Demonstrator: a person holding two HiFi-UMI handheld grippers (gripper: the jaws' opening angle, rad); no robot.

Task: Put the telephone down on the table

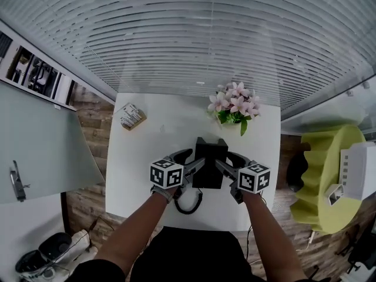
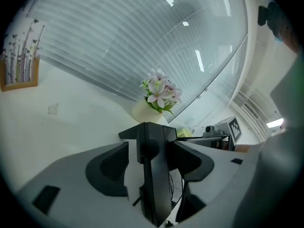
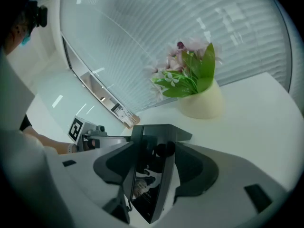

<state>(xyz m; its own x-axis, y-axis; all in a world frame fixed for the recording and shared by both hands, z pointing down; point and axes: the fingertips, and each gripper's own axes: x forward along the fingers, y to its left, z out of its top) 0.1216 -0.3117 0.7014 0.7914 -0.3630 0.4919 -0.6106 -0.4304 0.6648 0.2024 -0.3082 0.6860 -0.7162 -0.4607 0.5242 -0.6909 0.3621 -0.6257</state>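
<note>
A black telephone [image 1: 210,163] stands on edge over the white table [image 1: 158,140], with its curled cord [image 1: 189,204] trailing toward me. My left gripper [image 1: 194,160] flanks it from the left and my right gripper [image 1: 226,160] from the right. In the left gripper view the phone's slab [image 2: 154,175] sits between wide jaws of the left gripper [image 2: 152,146]. The right gripper view shows the phone [image 3: 152,175] the same way, between wide jaws of the right gripper [image 3: 154,148]. Both grippers look open around it. Its base is hidden, so contact with the table is unclear.
A pot of pink flowers [image 1: 235,107] stands at the table's far edge, just behind the phone. A small box of cards [image 1: 130,116] lies at the far left corner. A yellow-green chair [image 1: 326,175] is right of the table. Window blinds lie beyond.
</note>
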